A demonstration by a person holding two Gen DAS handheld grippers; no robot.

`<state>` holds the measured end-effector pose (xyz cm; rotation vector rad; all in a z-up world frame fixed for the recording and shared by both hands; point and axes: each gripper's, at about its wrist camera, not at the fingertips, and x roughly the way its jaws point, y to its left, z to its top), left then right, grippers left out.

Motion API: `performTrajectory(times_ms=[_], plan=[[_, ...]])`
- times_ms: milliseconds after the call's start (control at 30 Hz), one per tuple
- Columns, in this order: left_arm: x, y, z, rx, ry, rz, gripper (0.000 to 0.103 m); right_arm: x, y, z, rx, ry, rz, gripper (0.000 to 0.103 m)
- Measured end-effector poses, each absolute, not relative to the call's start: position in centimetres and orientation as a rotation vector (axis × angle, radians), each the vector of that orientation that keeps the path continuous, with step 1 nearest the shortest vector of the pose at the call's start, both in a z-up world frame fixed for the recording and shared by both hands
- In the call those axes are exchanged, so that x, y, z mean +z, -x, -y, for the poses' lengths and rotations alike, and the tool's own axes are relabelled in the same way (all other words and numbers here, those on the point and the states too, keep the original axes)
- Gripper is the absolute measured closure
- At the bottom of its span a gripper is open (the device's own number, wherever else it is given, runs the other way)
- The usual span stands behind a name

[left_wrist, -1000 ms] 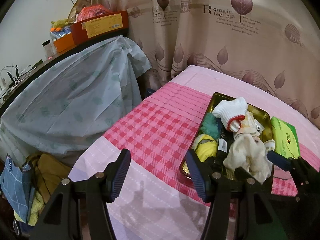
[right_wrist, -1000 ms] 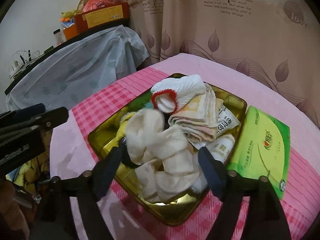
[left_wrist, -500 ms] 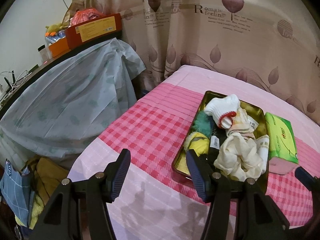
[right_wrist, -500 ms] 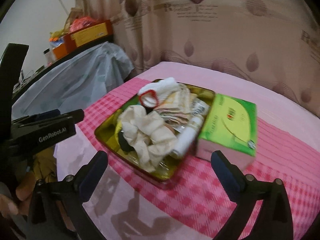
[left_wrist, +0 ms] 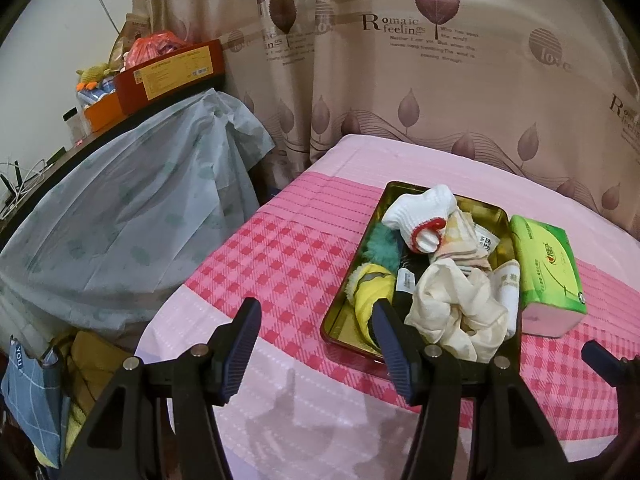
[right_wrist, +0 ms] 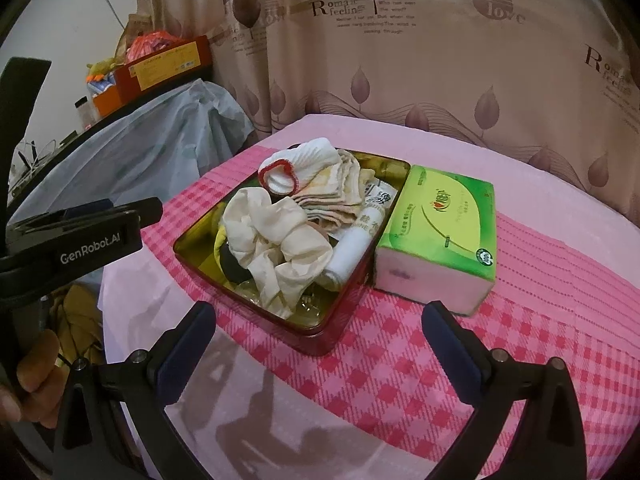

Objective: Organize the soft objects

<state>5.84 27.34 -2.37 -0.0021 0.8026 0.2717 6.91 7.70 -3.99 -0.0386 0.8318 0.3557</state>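
Observation:
A gold metal tin [left_wrist: 345,312] [right_wrist: 188,240] stands on the pink checked cloth, filled with soft items: a cream scrunchie [left_wrist: 456,304] [right_wrist: 276,240], a white sock with red cuff [left_wrist: 420,216] [right_wrist: 292,168], a folded striped cloth [right_wrist: 336,196], a yellow item [left_wrist: 372,288] and a teal fluffy item [left_wrist: 380,244]. My left gripper [left_wrist: 316,340] is open and empty, in front of the tin's near left. My right gripper [right_wrist: 316,340] is open and empty, above the cloth in front of the tin. The left gripper's body [right_wrist: 80,236] shows in the right wrist view.
A green tissue pack [left_wrist: 548,268] [right_wrist: 440,232] lies against the tin's right side. A grey-covered table [left_wrist: 120,216] with boxes [left_wrist: 172,72] stands at left. A curtain [left_wrist: 440,60] hangs behind. Clothes [left_wrist: 36,392] lie low at left.
Both grippers have pulled back from the tin. The right gripper has opened wider and let go of the cream scrunchie, which stays in the tin.

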Motion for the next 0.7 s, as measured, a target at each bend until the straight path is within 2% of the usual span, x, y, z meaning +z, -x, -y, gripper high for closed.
performTrajectory(times_ms=[700], plan=[[-2.42,-5.95,-27.16,0.271,0.0,-0.805,0.044,-4.49,-6.63,-8.37,0.369,0.055,-0.846,0.001]])
